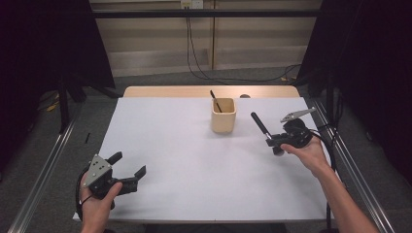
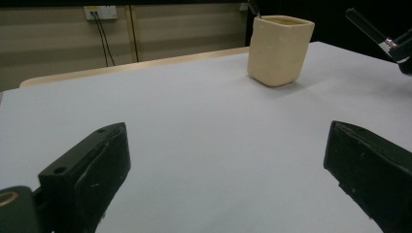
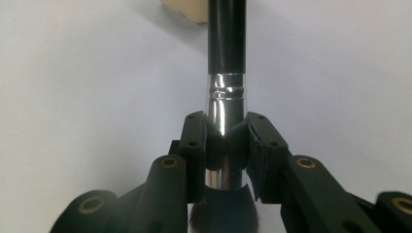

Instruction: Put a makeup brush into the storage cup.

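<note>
At the near left corner of the white-topped table, the left gripper rests in a hand with its jaws spread wide and nothing between them; the left gripper view looks out through that gap across bare tabletop. To the right, the right gripper is closed on a makeup brush, its black handle slanting up and away toward the table's middle. The right gripper view supplies what the high view cannot: the pads clamp the brush's silver ferrule, with dark bristles just behind the jaws (blurred at the frame's bottom edge). Beyond, a cream square-sided cup stands near the far edge, a thin dark stick leaning inside it; the cup sits just beside the brush's handle tip without touching. No brand or lettering can be read on any item. Open surface lies between the two grippers and along the near edge. Past the table's wooden far rim, cables run down to the floor.
</note>
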`<state>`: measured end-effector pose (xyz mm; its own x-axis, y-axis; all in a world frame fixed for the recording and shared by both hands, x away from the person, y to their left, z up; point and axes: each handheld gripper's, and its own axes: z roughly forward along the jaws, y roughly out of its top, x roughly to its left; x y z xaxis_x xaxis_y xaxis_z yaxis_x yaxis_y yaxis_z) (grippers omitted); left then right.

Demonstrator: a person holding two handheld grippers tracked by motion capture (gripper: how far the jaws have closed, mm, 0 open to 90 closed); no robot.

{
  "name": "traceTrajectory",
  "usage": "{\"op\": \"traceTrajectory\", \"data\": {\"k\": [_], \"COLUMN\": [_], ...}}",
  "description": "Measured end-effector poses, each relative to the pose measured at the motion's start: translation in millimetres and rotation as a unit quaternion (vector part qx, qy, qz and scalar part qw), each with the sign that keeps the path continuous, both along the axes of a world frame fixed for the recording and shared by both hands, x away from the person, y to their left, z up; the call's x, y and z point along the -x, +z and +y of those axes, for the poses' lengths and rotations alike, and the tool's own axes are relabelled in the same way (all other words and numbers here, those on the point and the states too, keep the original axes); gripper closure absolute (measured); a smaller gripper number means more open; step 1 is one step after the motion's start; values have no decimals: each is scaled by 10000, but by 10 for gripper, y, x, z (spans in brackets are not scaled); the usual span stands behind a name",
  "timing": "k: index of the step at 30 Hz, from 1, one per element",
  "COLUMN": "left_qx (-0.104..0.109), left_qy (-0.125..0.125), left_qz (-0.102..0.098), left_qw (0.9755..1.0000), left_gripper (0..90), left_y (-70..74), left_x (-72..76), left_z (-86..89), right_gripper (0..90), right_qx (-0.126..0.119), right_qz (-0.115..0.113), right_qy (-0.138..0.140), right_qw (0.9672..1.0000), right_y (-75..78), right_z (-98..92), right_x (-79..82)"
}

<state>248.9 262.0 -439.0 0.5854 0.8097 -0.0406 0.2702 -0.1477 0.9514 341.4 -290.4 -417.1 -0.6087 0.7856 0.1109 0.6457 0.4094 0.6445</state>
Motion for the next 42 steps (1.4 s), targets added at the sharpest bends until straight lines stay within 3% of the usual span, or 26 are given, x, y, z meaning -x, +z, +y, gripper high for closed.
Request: {"op": "traceTrajectory", "data": {"k": [6,8,15,19,22,33,42], "left_qx": [1,-9,4,-9,37,30,-11], "left_qy": [-3,-14,-40,-68,-115,-128,-120], "left_qz": [-1,-7,-24,-16,79,44,-32], "left_qw": [10000,10000,10000,10000,9999,9999,9999], "left_gripper": [30,30,30,30,30,30,29], "left_y": [0,2,5,7,2,6,27], "left_x": [-2,-2,9,19,17,28,29], "left_z": [0,-2,-10,-19,-23,-38,-12], "right_gripper": [712,712,712,711,712,712,712], "right_qx": [-357,-425,-739,-953,-962,-1087,-975], "right_qz": [-307,-311,-469,-444,-427,-462,-422], "right_qy": [-129,-130,93,180,297,697,1018], "right_qw": [9988,9985,9961,9943,9940,9906,9891], "right_y": [-58,-58,-57,-36,-44,-3,10], "right_z": [-33,-27,28,66,127,320,469], "right_x": [51,65,138,160,175,229,262]}}
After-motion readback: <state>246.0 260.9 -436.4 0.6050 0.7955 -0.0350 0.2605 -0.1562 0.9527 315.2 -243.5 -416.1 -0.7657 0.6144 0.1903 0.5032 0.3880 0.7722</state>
